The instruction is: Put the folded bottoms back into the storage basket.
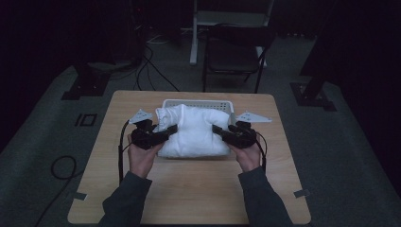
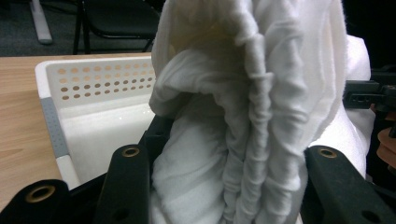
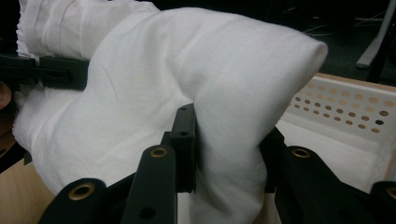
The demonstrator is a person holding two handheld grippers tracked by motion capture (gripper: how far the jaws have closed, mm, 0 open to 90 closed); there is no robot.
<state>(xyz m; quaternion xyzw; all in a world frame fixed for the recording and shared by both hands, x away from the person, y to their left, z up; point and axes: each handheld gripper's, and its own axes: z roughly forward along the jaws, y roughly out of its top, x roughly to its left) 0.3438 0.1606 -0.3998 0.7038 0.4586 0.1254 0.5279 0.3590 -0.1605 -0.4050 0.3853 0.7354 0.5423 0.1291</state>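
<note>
No text, label, brand, number or sign can be read anywhere in these views; the white cloth (image 1: 194, 132) is plain, the white basket (image 2: 93, 81) carries only rows of round holes, and the desk (image 1: 189, 189) is bare wood grain without markings; the black parts of each gripper show brass rivets but no lettering; the dark floor beyond has tape marks that spell nothing.
</note>
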